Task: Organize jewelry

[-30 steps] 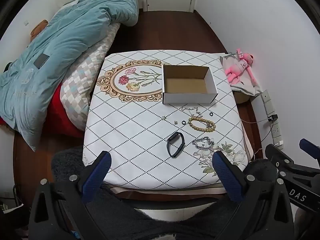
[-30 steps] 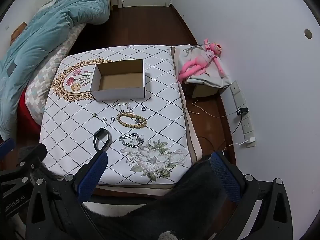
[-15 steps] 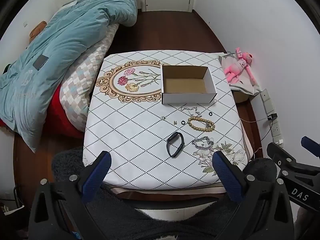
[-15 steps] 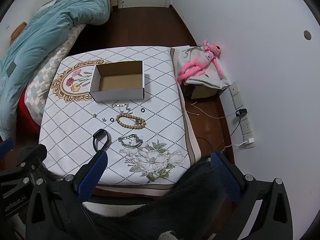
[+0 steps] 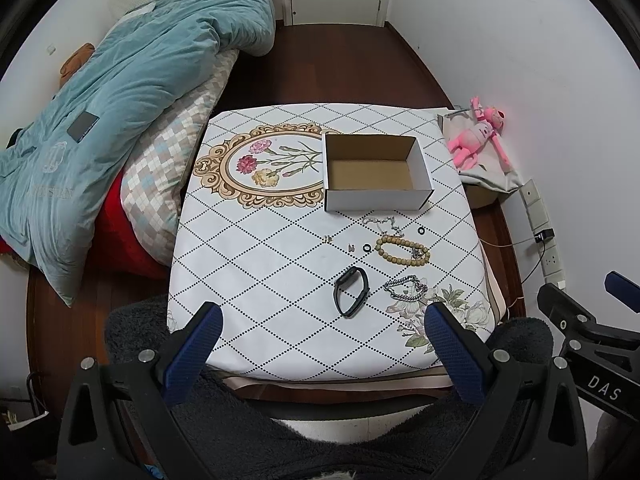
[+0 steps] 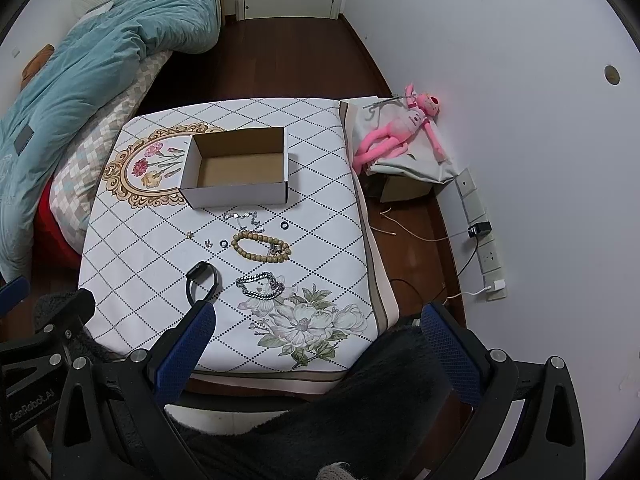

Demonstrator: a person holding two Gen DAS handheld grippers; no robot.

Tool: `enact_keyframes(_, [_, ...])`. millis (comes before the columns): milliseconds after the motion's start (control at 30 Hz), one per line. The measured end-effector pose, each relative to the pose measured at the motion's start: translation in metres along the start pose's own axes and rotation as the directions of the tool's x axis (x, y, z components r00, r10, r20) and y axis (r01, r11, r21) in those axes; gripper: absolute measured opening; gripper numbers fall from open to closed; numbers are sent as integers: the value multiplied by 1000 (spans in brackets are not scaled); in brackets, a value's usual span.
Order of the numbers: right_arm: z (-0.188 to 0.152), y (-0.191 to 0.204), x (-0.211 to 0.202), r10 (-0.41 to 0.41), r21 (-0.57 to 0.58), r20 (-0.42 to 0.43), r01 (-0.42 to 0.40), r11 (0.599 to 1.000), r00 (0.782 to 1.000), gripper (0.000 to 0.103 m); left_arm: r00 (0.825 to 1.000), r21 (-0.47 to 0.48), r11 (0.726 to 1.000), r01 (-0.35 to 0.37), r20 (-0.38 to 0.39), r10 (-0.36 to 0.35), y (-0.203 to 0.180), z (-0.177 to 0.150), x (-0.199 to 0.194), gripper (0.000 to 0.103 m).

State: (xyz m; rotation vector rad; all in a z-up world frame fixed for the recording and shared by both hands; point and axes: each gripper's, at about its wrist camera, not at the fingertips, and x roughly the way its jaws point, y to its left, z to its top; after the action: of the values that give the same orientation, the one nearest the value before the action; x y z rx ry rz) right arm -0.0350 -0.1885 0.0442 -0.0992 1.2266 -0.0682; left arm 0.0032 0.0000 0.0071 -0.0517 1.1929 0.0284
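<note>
Several light, limp pieces lie on the bench at 6 o'clock of the empty box; both tongs gape apart, so pinch the stiff black band first, chain bunched

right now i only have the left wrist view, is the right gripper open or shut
observer: open. The right gripper is spread wide and holds nothing.
operator: ok, anything on the wall over there i cant see
observer: yes, a small round hole in the wall, up and to the right of the pink toy.
</note>
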Motion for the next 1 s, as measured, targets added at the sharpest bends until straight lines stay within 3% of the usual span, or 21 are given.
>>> enact_keyframes(1000, [0,-1,-8,-3,5,25,3,1000,1000,103,1000,-3,1000,-2,18,2,3,4,-7,103])
